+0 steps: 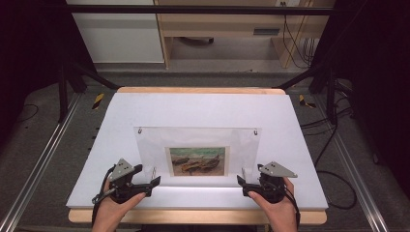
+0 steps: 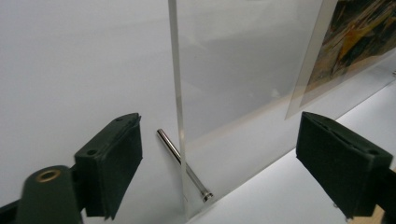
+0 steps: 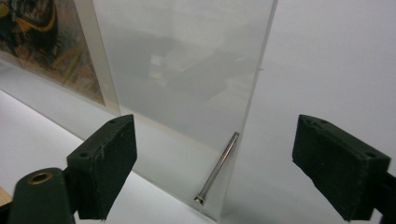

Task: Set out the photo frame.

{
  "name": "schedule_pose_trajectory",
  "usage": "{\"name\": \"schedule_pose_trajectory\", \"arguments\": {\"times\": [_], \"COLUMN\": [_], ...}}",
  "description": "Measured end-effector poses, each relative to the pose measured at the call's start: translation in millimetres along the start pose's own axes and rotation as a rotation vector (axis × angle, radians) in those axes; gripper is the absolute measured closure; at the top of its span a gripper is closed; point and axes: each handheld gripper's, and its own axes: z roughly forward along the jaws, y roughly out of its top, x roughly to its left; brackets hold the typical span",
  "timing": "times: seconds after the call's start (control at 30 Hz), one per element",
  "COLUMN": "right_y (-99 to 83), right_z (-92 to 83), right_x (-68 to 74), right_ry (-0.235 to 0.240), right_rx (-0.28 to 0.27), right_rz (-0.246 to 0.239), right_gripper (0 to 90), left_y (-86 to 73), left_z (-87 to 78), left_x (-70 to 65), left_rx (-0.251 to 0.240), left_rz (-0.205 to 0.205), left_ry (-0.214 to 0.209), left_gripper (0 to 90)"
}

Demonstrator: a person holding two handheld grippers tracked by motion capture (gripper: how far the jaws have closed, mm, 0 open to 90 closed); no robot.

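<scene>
Acrylic picture frame point(image 1: 198, 150) stands upright near the front of the white counter point(image 1: 203, 108), its painting print point(image 1: 197, 161) low in the middle, metal support pins point(image 2: 183, 164) at each bottom corner. Left gripper point(image 1: 153, 182) and right gripper point(image 1: 240, 181) flank its lower edges, fingers point(image 2: 111, 163) spread wide, holding nothing. Release looks complete; next, back both away without nudging it.

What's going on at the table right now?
A person holds a tool in each hand at the lower corners of a clear frame that stands on the white table with a painting print inside. The left tool and right tool are both open, an edge of the frame between the jaws, pads not touching. Metal pins prop the frame upright.
</scene>
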Motion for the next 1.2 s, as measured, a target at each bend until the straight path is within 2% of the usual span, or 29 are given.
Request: {"name": "schedule_pose_trajectory", "arguments": {"times": [0.17, 0.3, 0.47, 0.73, 1.2], "right_y": [2.0, 3.2, 3.7, 4.3, 0.9], "right_z": [-1.2, -2.4, -3.4, -6.8, -18.0], "right_x": [2.0, 2.0, 0.8, 0.4, -2.4], "right_ry": [0.001, -0.001, -0.008, -0.013, -0.013], "right_rx": [-0.027, -0.042, -0.051, -0.066, -0.085], "right_rz": [-0.008, -0.007, -0.007, -0.005, -0.009], "right_gripper": [10.0, 8.7, 8.2, 7.7, 6.9], "left_y": [1.5, 2.1, 2.4, 3.1, 2.1], "left_z": [-1.2, -2.3, -3.6, -9.0, -13.0], "left_x": [-1.2, -0.9, 0.1, 1.0, 1.6], "left_rx": [-0.021, -0.035, -0.048, -0.072, -0.07], "left_rz": [0.009, 0.012, 0.006, 0.024, 0.023], "left_ry": [-0.009, -0.011, -0.01, -0.011, -0.014], "left_gripper": [6.1, 4.6, 4.5, 4.5, 6.4]}}
